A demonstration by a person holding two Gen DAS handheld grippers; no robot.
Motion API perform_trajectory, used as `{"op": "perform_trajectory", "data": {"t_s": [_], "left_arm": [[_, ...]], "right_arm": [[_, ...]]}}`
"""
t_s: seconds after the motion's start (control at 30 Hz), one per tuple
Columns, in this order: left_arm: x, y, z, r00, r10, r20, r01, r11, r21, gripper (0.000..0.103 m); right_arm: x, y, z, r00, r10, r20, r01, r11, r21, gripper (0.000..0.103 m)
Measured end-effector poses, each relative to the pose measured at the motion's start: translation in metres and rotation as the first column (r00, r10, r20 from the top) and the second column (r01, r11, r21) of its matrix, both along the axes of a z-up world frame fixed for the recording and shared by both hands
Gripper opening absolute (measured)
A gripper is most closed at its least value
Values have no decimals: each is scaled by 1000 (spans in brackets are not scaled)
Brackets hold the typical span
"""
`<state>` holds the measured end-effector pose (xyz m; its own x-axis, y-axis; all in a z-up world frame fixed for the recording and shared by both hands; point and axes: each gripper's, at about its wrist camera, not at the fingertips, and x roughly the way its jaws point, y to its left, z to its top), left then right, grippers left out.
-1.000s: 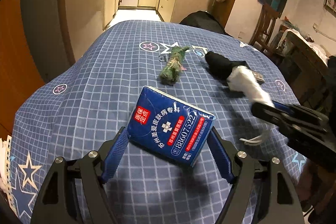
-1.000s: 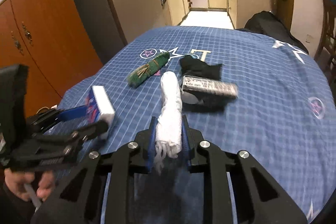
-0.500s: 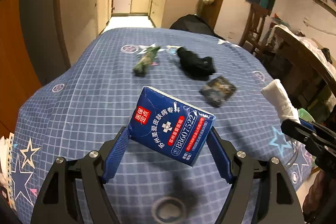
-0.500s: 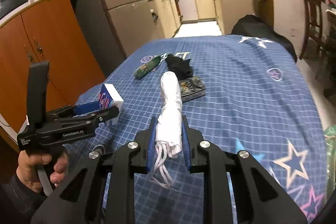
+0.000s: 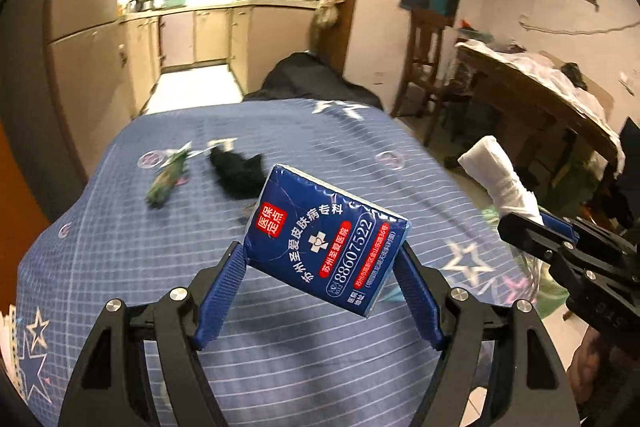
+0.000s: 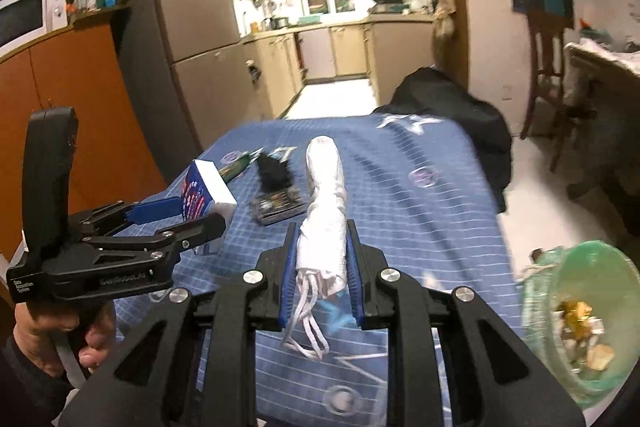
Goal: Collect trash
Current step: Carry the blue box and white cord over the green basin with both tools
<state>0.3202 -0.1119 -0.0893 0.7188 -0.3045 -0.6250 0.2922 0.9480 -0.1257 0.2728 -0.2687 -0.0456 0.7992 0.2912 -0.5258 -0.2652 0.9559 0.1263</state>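
My left gripper [image 5: 320,267] is shut on a blue tissue pack [image 5: 326,237] and holds it above the blue checked tablecloth [image 5: 120,247]; the pack also shows in the right wrist view [image 6: 206,193]. My right gripper [image 6: 322,247] is shut on a rolled white face mask [image 6: 326,203], also seen in the left wrist view [image 5: 498,179]. On the table lie a green wrapper [image 5: 166,179], a black crumpled cloth [image 5: 236,169] and a dark flat packet [image 6: 278,205]. A green bag-lined trash bin [image 6: 580,323] holds scraps at the lower right.
A black bag [image 6: 452,107] sits at the table's far end. Wooden chair [image 5: 428,67] and a cluttered side table [image 5: 540,95] stand to the right. Orange cabinets [image 6: 76,99] and a fridge [image 6: 188,39] are on the left.
Both grippers have pulled back and risen from the table with their loads. The right gripper has swung right, and the green trash bin has come into its view.
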Motion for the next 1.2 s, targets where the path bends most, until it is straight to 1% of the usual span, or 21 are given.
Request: {"op": "perform_trajectory", "data": {"t_s": [0.3,0.47,0.57,0.7,0.97,1.17,1.2], "left_arm": [[-2,-76,22,992,-118,35,118,993,1,75],[-6,-125,33,980,-190,53,190,982,8,75],[-8,-147,40,972,-225,63,225,974,8,75],[-8,-183,47,961,-270,66,270,963,9,75],[-3,-264,48,934,-355,48,355,935,12,75],[8,-322,41,917,-398,14,397,917,30,75],[10,-326,38,916,-401,8,401,916,32,75]], "right_arm": [[-14,-68,16,990,-129,53,131,991,-26,20],[-23,-102,21,979,-194,65,197,980,-36,20],[-29,-123,22,970,-230,72,234,971,-46,20],[-36,-153,24,955,-287,74,291,955,-60,20],[-47,-214,24,920,-390,46,392,917,-68,20],[-45,-253,14,897,-442,-13,441,895,-65,20],[-43,-260,11,893,-449,-29,447,892,-64,20]]}}
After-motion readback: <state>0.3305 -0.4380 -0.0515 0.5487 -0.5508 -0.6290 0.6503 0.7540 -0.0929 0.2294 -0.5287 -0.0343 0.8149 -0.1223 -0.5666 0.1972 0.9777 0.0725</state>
